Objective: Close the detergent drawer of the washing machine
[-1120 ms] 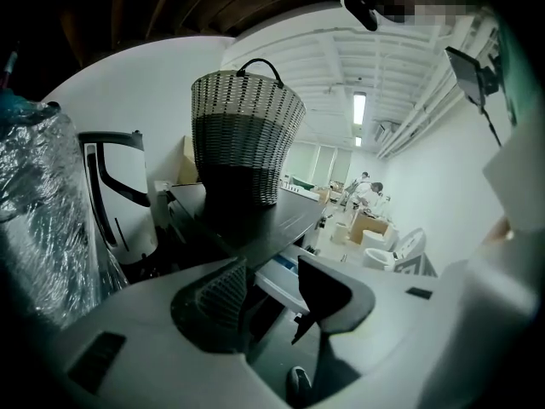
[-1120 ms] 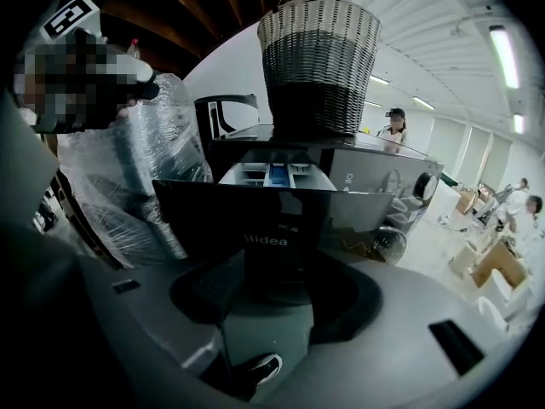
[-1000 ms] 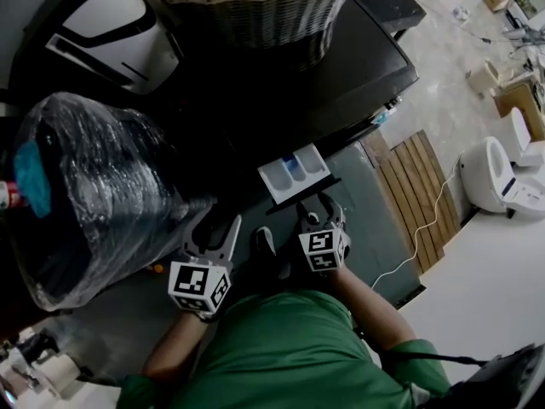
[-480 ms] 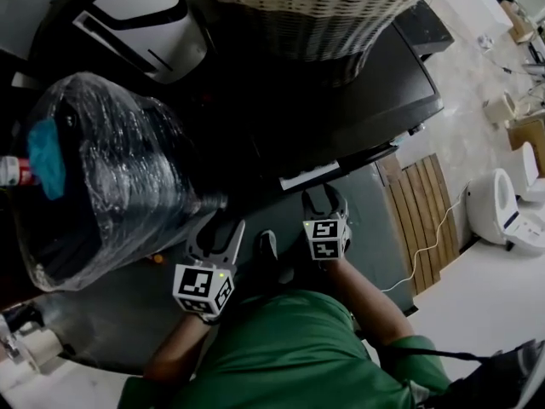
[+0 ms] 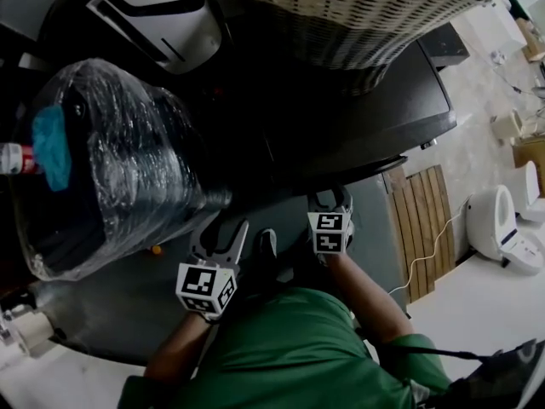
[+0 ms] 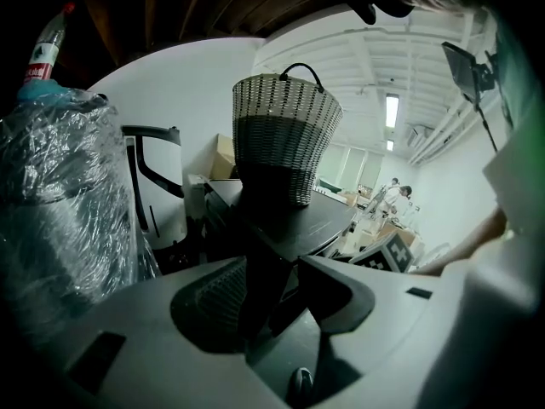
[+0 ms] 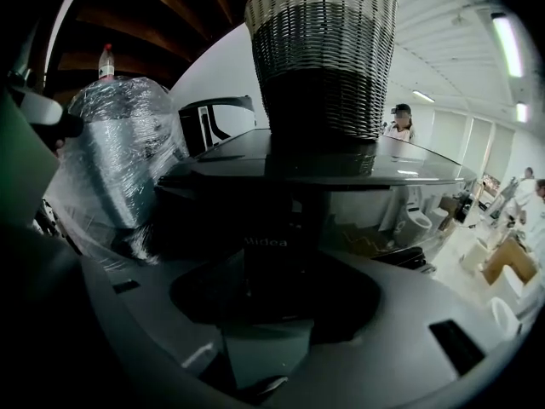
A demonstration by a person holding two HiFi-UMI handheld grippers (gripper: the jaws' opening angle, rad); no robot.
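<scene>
- Resting at the front of the washing machine (image 5: 358, 118), the right gripper (image 5: 329, 196) has its jaws tips-first against the dark panel just under the lid's edge.
- Its jaws are spread apart with nothing grasped; between them the right gripper view shows only the machine's dark front panel.
- The detergent drawer (image 7: 277, 233) is pushed in: none of its tray sticks out, and its face appears flush with the panel right at those jaws, though the dim light hides its outline.
- The left gripper (image 5: 224, 227) hangs lower and to the left, off the machine, near a plastic-wrapped bundle (image 5: 111, 160).
- Its jaws are also released and empty, pointing up toward the machine's corner.
- A woven basket (image 5: 358, 15) with a pale upper band and a dark lower band stands upright on the machine's flat top surface.
- A bottle (image 5: 13, 156) with a red cap pokes out at the far-left side of the bundle.
- A white and black appliance (image 5: 162, 7) sits behind the bundle, left of the basket.
- A slatted wooden board (image 5: 421, 228) lies on the floor to the machine's right, with a white cable (image 5: 426, 262) trailing across it and a toilet (image 5: 498, 220) beyond.
- The person's green shirt (image 5: 289, 348) fills the bottom of the head view.
</scene>
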